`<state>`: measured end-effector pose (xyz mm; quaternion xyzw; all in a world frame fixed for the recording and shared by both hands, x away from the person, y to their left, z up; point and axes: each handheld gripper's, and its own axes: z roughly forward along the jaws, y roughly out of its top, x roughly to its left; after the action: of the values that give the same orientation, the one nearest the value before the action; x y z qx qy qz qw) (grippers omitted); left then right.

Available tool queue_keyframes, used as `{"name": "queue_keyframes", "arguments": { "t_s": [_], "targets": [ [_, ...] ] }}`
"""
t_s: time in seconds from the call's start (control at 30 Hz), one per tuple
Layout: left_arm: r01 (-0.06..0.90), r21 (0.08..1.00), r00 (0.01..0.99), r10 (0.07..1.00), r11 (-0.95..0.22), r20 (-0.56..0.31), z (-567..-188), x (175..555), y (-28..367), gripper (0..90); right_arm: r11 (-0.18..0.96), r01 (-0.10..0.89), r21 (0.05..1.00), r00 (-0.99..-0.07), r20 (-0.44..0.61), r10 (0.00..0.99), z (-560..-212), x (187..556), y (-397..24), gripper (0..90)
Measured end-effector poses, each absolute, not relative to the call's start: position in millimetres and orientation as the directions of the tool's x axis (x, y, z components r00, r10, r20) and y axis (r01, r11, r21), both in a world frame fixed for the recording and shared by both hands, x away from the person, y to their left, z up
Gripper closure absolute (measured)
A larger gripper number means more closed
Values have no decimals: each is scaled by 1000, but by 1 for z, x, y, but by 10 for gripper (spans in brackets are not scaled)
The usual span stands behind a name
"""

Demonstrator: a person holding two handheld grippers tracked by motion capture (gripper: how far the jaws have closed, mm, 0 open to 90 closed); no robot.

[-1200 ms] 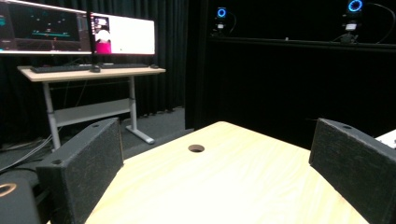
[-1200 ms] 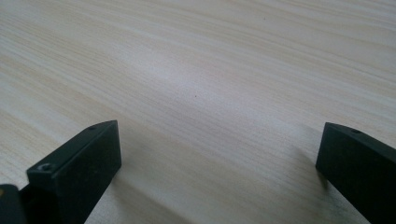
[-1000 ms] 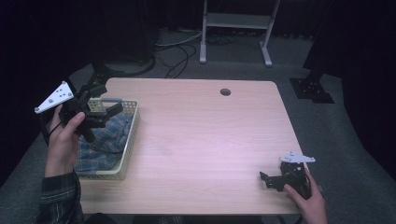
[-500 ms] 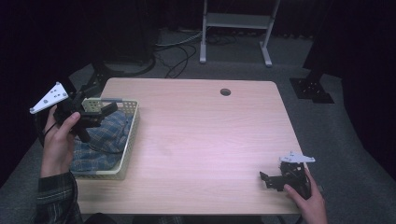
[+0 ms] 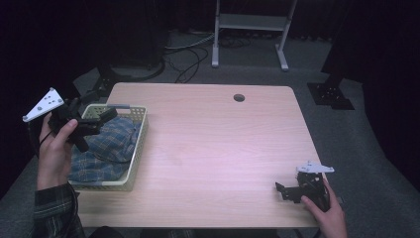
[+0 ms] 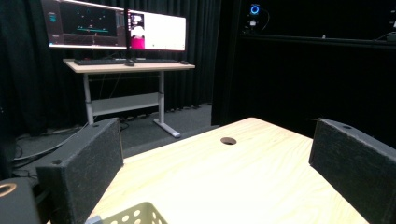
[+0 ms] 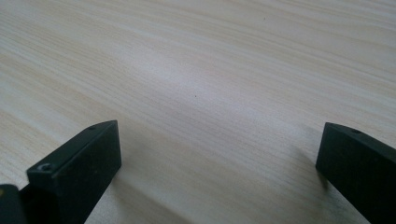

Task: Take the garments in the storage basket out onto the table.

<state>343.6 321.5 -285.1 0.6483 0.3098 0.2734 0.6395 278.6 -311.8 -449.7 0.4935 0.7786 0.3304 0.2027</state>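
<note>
You are holding your left gripper [image 5: 99, 119], jaws spread wide and empty, above the far edge of the basket [image 5: 136, 156], likely poised to reach the plaid cloth [image 5: 106, 148] bunched inside it. Your right gripper [image 5: 289, 191], jaws also apart, is resting on the bare table [image 5: 213, 148], well away. Nothing is blocking the cloth.

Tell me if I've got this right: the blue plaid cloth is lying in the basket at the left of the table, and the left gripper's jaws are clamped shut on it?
Not quite. The blue plaid cloth does lie in the basket at the left of the table, but the left gripper is open and empty. The left gripper view shows its jaws wide apart with bare tabletop between them.
</note>
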Motion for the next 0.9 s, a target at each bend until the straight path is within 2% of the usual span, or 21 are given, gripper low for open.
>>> {"name": "queue_keyframes", "arguments": {
  "t_s": [0.9],
  "targets": [
    [52,999,571,821,-5,-26,-283,334,350,21,295,634,715,-431,11,902,-450,279,-312,0]
  ]
}}
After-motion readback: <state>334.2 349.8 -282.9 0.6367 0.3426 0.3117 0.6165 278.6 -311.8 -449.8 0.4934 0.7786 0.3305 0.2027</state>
